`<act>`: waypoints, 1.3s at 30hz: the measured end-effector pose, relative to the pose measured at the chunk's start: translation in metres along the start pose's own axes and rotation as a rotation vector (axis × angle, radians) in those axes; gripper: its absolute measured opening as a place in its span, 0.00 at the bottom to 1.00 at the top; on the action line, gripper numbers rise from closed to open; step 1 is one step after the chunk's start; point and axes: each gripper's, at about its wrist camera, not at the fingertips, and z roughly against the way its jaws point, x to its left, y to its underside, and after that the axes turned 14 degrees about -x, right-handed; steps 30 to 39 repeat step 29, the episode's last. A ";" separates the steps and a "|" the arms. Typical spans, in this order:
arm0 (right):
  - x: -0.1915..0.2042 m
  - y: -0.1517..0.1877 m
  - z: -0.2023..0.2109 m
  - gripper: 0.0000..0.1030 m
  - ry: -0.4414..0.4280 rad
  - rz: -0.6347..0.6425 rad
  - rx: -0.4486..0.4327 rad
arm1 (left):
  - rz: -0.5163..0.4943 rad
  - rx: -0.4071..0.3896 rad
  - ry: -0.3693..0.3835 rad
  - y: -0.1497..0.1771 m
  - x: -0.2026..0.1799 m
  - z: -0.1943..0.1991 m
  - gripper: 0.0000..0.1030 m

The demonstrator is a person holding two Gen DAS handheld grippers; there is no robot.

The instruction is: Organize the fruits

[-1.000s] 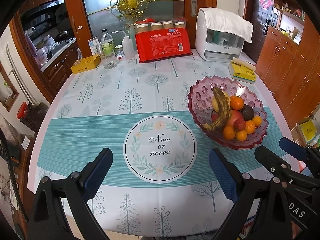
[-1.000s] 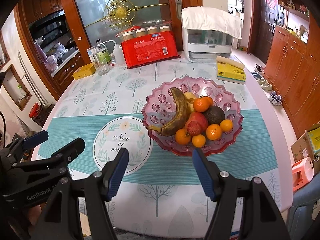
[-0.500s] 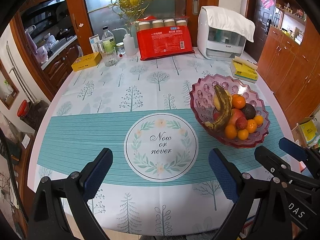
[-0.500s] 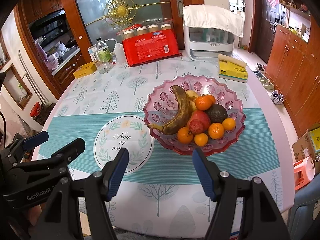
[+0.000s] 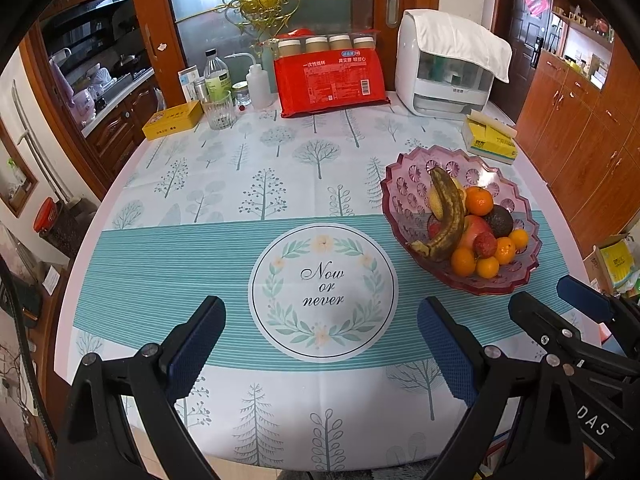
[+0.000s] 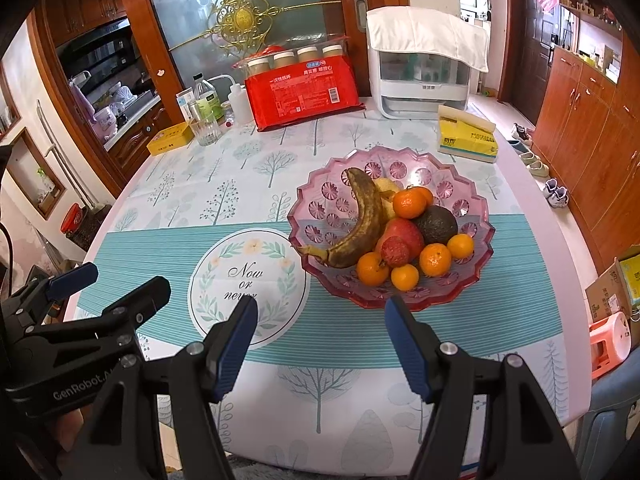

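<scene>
Both grippers, left and right, are easing back slightly, jaws gaping wide and empty, while all fruit is sitting piled in the pink bowl.

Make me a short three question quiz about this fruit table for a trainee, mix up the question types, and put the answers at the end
1. True or false: the right gripper is shut on an orange.
2. Multiple choice: the banana lies A) on the tablecloth, B) in the pink bowl, C) on the yellow tissue pack.
3. Short answer: which dark, round fruit sits in the bowl beside the red apple?

Key:
1. False. Both it and the left gripper are open and empty, short of the bowl.
2. B.
3. The avocado.
</scene>
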 end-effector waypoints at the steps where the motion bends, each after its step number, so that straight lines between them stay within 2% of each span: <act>1: -0.001 -0.001 0.000 0.65 -0.001 0.000 -0.001 | -0.001 0.000 -0.001 0.000 0.000 0.000 0.93; 39: 0.001 0.005 -0.010 0.65 -0.002 -0.009 0.014 | -0.002 0.008 -0.002 0.001 0.000 -0.005 0.93</act>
